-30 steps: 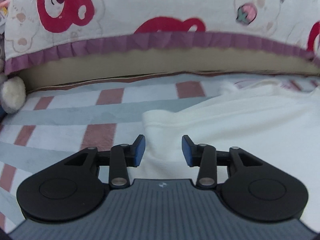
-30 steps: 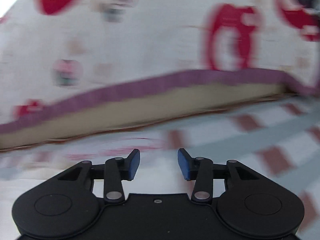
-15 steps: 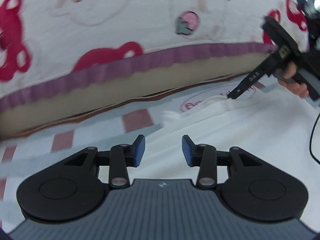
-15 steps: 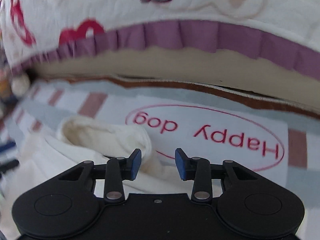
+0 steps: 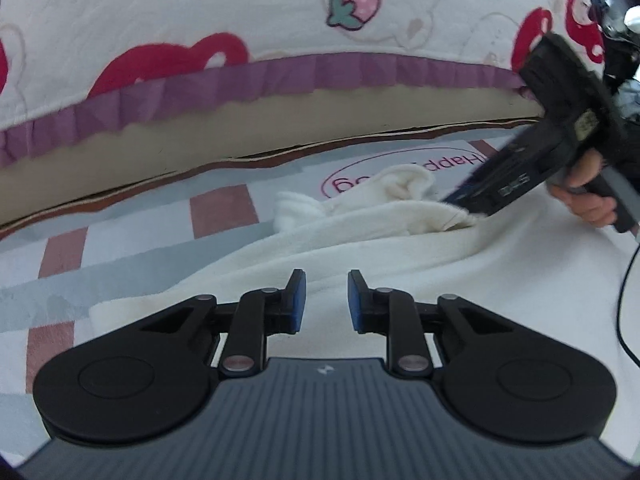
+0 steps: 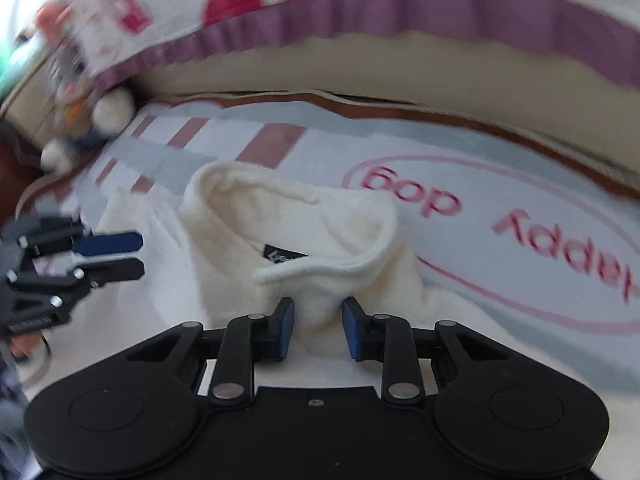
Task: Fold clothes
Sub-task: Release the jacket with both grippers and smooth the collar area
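A cream-white fleece garment (image 5: 400, 264) lies spread on the bed, and its upright collar (image 6: 304, 208) carries a small black label (image 6: 285, 257). My left gripper (image 5: 326, 300) hovers low over the garment's near edge. Its jaws are closing with only flat cloth beneath them, and the pads touch nothing. In the right wrist view the left gripper (image 6: 120, 257) shows at the far left. My right gripper (image 6: 318, 320) is at the base of the collar with a ridge of fleece between its closing jaws. In the left wrist view the right gripper (image 5: 452, 200) meets the collar, held by a hand (image 5: 588, 204).
The bed has a striped sheet (image 5: 120, 248) with a red "Happy dog" print (image 6: 500, 240). A bear-patterned quilt (image 5: 200, 20) with a purple frill is bunched along the far side. A plush toy (image 6: 80, 92) sits at the far left. A black cable (image 5: 624, 300) trails on the right.
Both grippers have swung toward the collar and dropped lower. The right one now has collar fleece between its pads. Both pairs of jaws stand narrower than before.
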### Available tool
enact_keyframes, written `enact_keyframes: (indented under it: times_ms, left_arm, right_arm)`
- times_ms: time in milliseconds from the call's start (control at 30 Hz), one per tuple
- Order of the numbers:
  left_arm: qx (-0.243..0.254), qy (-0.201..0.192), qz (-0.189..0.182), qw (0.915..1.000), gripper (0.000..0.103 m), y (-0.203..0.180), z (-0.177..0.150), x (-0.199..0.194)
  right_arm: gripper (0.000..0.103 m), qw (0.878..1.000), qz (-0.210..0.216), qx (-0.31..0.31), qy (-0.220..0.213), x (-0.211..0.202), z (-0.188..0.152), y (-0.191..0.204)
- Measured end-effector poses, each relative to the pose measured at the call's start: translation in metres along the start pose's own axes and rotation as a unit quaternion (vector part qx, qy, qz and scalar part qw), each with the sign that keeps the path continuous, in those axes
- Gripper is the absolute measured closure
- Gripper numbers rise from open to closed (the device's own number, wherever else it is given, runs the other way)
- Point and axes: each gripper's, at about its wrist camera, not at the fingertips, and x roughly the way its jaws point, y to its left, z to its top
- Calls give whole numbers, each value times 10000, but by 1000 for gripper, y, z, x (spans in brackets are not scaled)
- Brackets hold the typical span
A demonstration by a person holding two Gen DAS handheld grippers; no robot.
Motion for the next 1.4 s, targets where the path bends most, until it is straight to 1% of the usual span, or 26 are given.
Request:
enact_keyframes:
  times_ms: [67, 100, 133, 200, 267, 367, 467, 500, 533, 600, 667, 700, 733, 767, 833, 900, 933, 1000, 1033, 1133, 1167, 1233, 1267, 1300, 1333, 1400]
  left_arm:
    - [-11, 17, 17, 10000, 81, -2, -2, -2]
    - [-25, 39, 44, 10000, 80, -2, -4, -2]
    - [-46, 59, 77, 9999, 80, -2, -6, -3]
    - [-143, 86, 176, 9997, 80, 1, -10, -3]
    - [-286, 72, 223, 9993, 80, 6, -11, -3]
    - [-546, 23, 215, 9983, 79, 16, -9, -4]
    - [-695, -81, 278, 9972, 77, 22, -7, -6]
    - [-730, -100, 329, 9967, 77, 24, -7, -7]
    - [-777, -97, 380, 9962, 77, 26, -8, -8]
    - [-882, -102, 446, 9951, 77, 30, -11, -11]
    - [-926, -63, 572, 9940, 73, 34, -12, -12]
    - [-920, -37, 653, 9936, 73, 35, -13, -12]
    - [-886, -42, 718, 9935, 73, 36, -13, -14]
    - [-852, -71, 741, 9936, 70, 36, -13, -17]
    - [-823, -130, 827, 9931, 58, 37, -14, -23]
    - [-873, -131, 922, 9918, 56, 42, -17, -27]
    - [-927, -81, 890, 9917, 59, 45, -19, -28]
    - [-882, 18, 510, 9948, 83, 44, -22, -29]
    - [-781, 45, 345, 9963, 82, 40, -23, -29]
    - [-250, 135, 459, 9985, 82, 13, -24, -25]
    - [-127, 161, 463, 9987, 77, 5, -23, -21]
    - [-98, 124, 559, 9983, 64, -4, -15, -13]
    - [-131, 110, 624, 9979, 53, -7, -11, -9]
    - [-213, 130, 698, 9972, 50, -7, -7, -3]
    - [-291, 168, 771, 9965, 50, -7, -3, 3]
    - [-417, 364, 905, 9944, 46, -4, 2, 17]
  right_arm:
    - [73, 9996, -269, -57, 104, 12, 7, 1]
    - [82, 9988, -478, -43, 106, 18, 10, 0]
    - [87, 9979, -654, -17, 14, 20, 13, -1]
    - [88, 9960, -865, 37, -243, 21, 17, -1]
    - [96, 9906, -1253, 34, -546, 23, 20, 1]
    - [103, 9894, -1259, 422, -583, 30, 25, -8]
    - [103, 9887, -1323, 509, -483, 27, 31, -8]
    - [96, 9866, -1504, 358, -516, 22, 32, -3]
    - [81, 9829, -1722, 266, -599, 16, 31, 2]
    - [64, 9740, -1992, 342, -1025, -8, 27, 9]
    - [61, 9781, -1467, 613, -1345, -34, 19, 11]
    - [55, 9794, -1184, 792, -1432, -46, 14, 10]
    - [43, 9786, -1051, 937, -1502, -56, 8, 12]
    - [39, 9765, -1145, 975, -1545, -66, -2, 16]
    - [38, 9713, -1496, 916, -1608, -85, -27, 22]
    - [38, 9644, -1909, 896, -1594, -108, -53, 22]
    - [38, 9606, -2053, 943, -1617, -119, -66, 18]
    - [38, 9527, -2295, 1139, -1634, -139, -92, 2]
    - [39, 9489, -2386, 1307, -1597, -144, -101, -7]
    - [39, 9282, -2560, 1989, -1825, -158, -129, -37]
    - [39, 9196, -2546, 2252, -1968, -159, -136, -47]
    - [39, 9049, -2242, 2835, -2250, -158, -151, -72]
    - [38, 8998, -2090, 3105, -2241, -157, -157, -82]
    - [39, 8977, -1979, 3218, -2265, -158, -159, -89]
    - [45, 8990, -1907, 3186, -2323, -160, -160, -91]
    - [52, 9015, -2103, 2990, -2316, -162, -158, -89]
